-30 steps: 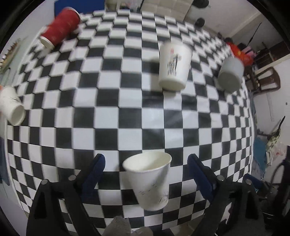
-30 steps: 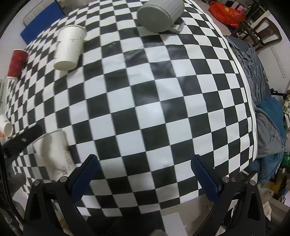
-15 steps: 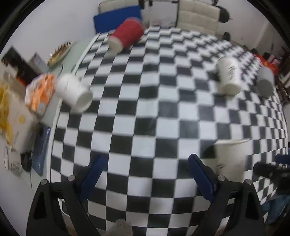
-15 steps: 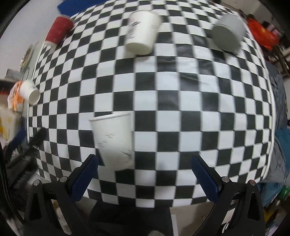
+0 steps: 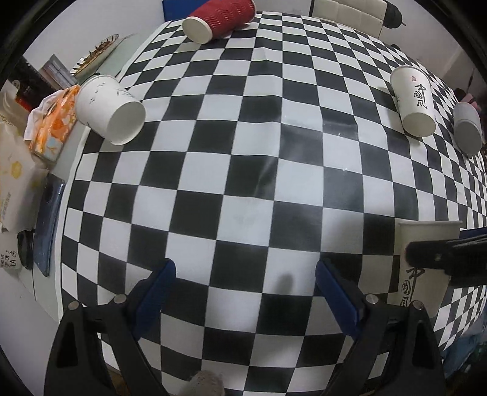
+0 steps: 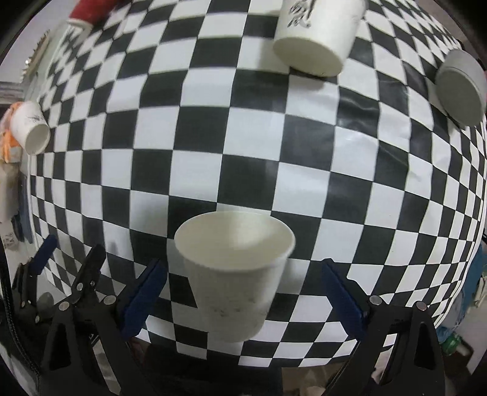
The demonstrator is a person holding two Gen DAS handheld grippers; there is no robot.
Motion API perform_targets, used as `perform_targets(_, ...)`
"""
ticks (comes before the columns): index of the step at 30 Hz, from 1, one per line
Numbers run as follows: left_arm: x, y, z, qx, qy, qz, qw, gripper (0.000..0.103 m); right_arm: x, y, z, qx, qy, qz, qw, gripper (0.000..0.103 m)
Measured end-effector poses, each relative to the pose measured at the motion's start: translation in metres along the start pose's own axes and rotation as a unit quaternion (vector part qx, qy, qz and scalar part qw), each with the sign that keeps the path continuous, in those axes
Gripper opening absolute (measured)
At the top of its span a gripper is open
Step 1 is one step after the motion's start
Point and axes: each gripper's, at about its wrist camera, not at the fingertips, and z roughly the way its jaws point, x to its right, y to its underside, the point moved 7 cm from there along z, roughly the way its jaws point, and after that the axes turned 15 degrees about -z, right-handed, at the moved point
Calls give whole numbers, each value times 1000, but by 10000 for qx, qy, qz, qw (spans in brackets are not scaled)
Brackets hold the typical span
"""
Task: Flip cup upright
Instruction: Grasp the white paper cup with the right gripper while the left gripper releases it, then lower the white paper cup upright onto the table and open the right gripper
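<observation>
The right gripper is straddling the upright white paper cup, jaws spread; close gently mid-wall, avoiding crushing. The left gripper is hanging apart, empty.

A black-and-white checkered tablecloth covers the table. Clutter sits along its left edge: an orange packet with a white cloth bunched against it, nearer a white paper bag beside a flat dark blue tray. Farther left is a plate. A white padded chair stands beyond the far edge.
</observation>
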Motion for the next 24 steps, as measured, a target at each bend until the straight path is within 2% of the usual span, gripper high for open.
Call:
perform_targets(2, 3, -1, 1, -12, 2, 37, 10000, 94, -1, -2, 5, -119, -54, 9, 9999, 90)
perform_targets(3, 4, -2, 2, -19, 11, 48, 10000, 94, -2, -2, 7, -149, -111, 22, 9998, 79)
perform_targets(5, 7, -3, 4, -50, 12, 73, 10000, 94, -2, -1, 12, -266, -204, 79, 9994, 68)
perform_targets(8, 10, -6, 4, -60, 1, 94, 9999, 94, -2, -2, 5, -93, -308, 175, 9993, 66)
perform_targets(10, 9, -9, 4, -51, 0, 106, 9999, 94, 6, -6, -5, 233, -332, 263, 9988, 65)
perform_targets(14, 2, -23, 6, -59, -25, 29, 10000, 94, 4, -19, -42, 1200, -215, 352, 9919, 65)
perform_targets(19, -15, -43, 11, 6, -102, -161, 9998, 94, -8, -49, -74, 2580, -132, 341, 9655, 65)
perform_targets(20, -20, -47, 13, 17, -127, -213, 9997, 94, -7, -62, -79, 2756, -48, 303, 9608, 65)
perform_targets(24, -40, -51, 20, -10, -167, -364, 9992, 94, -32, -71, -71, 3358, 489, 19, 9407, 65)
